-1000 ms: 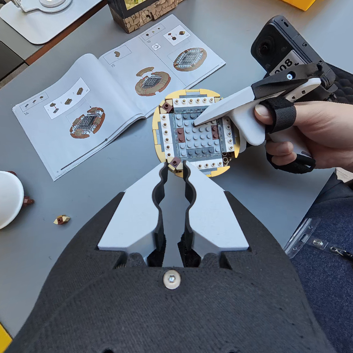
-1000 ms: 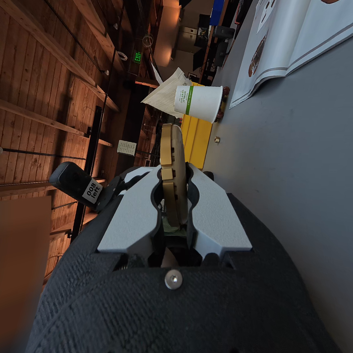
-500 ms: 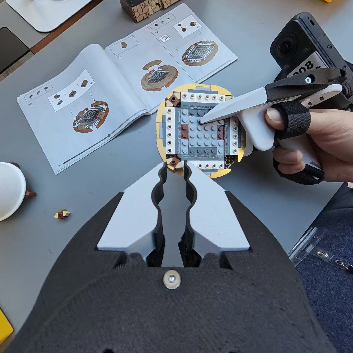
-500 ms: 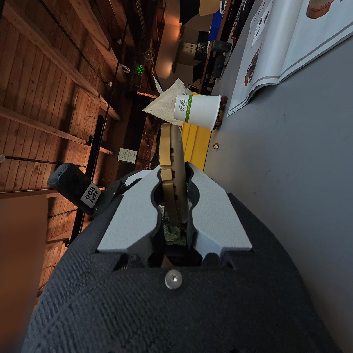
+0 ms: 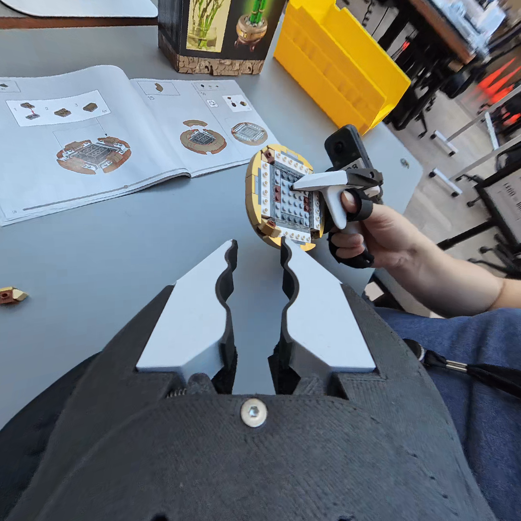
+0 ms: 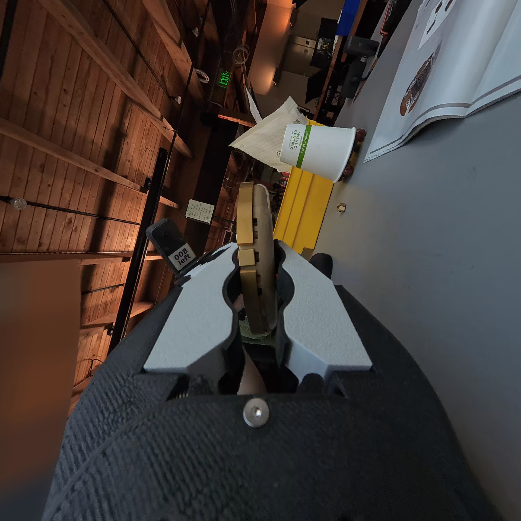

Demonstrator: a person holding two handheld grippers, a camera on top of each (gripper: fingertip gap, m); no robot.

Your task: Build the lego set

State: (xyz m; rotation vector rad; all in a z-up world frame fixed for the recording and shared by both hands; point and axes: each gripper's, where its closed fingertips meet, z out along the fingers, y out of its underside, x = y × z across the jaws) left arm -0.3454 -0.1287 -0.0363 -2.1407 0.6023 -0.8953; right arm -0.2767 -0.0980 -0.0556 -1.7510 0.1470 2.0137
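Left tongs hang open over the grey bench, gripping nothing. Right tongs clamp the round tan lego base, tilted up off the bench. Farther off: white paper cup, contents hidden, and a yellow bin.

My work surface is a grey table. On it: open instruction booklet, set box, yellow bin, white paper cup, small tan-brown brick assembly lying apart.
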